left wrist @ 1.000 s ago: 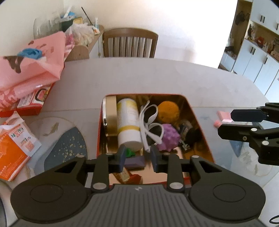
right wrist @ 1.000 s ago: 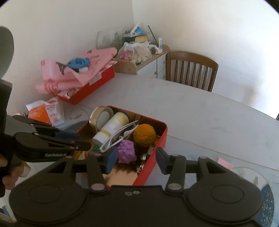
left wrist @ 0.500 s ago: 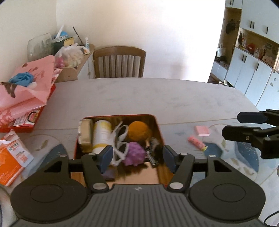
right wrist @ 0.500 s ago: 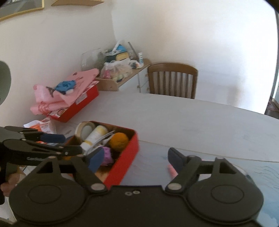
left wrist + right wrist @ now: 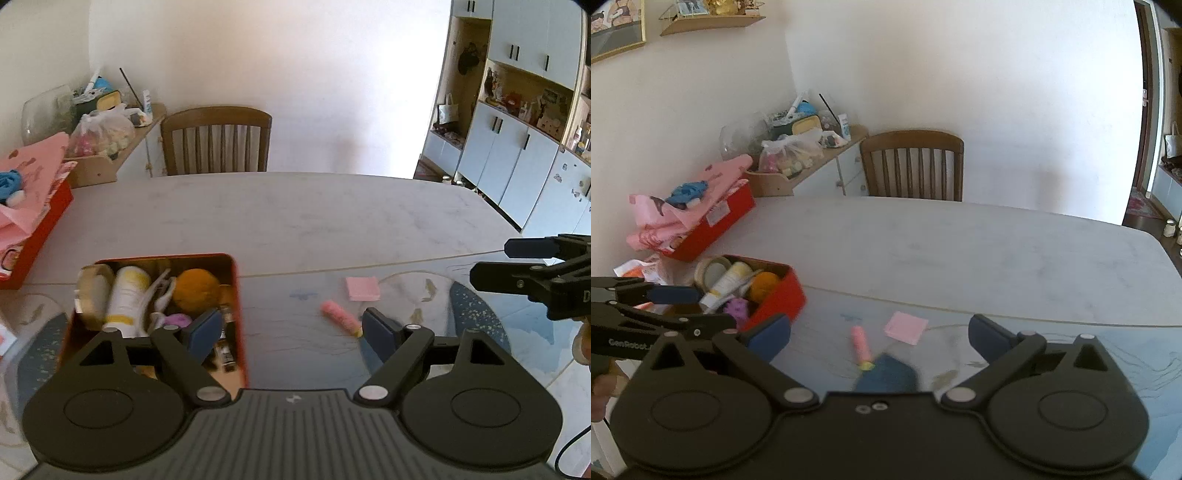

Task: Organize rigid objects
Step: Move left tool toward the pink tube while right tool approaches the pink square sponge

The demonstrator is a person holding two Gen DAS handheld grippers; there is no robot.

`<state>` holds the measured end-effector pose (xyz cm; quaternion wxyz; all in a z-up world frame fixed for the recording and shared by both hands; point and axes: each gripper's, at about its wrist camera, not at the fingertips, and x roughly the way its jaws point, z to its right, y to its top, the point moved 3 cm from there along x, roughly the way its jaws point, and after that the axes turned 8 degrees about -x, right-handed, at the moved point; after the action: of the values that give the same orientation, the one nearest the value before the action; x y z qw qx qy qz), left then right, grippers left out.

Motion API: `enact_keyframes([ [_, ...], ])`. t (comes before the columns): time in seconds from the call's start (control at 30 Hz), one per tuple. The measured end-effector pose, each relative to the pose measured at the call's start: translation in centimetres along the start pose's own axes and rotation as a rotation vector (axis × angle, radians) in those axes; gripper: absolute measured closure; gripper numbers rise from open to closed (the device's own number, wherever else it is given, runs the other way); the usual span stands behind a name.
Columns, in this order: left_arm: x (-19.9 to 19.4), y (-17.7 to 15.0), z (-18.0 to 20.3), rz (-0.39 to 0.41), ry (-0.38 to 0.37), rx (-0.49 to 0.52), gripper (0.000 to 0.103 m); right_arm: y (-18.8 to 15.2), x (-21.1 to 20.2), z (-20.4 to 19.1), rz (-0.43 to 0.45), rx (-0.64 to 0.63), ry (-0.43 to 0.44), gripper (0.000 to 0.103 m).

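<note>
A red tin box (image 5: 239, 295) (image 5: 779, 299) on the table holds a tape roll (image 5: 90, 291), a white and yellow tube (image 5: 123, 295), an orange ball (image 5: 195, 286), a purple spiky ball (image 5: 737, 306) and other small items. A pink marker (image 5: 340, 319) (image 5: 860, 345) and a pink sticky-note pad (image 5: 362, 288) (image 5: 905, 326) lie on the table right of the box. My left gripper (image 5: 291, 332) is open and empty, above the box's right edge. My right gripper (image 5: 879, 336) is open and empty, above the marker and pad.
A dark blue item (image 5: 886, 373) lies near the marker's tip. A red box with pink cloth (image 5: 701, 214) and orange packets (image 5: 635, 271) sit at the table's left. A wooden chair (image 5: 216, 140) stands at the far side. Cabinets (image 5: 517, 155) line the right wall.
Both grippers have pulled back and up from the red box and shifted right. Both have opened wider. The marker and sticky pad have come into view.
</note>
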<state>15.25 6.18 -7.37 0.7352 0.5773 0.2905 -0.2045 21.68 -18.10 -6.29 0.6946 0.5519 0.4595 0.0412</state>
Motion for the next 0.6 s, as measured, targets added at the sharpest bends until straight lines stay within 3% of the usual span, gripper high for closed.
enact_keyframes([
  [0.27,3.5,-1.0,3.5,-0.012,0.041,-0.010,0.020,0.2,3.1,3.6,-0.066,-0.001,-0.024,0.000],
  [0.6,8.4,-2.5,6.4,-0.030,0.144,-0.006,0.020,0.1,9.6,4.7,-0.175,0.033,0.003,0.000],
])
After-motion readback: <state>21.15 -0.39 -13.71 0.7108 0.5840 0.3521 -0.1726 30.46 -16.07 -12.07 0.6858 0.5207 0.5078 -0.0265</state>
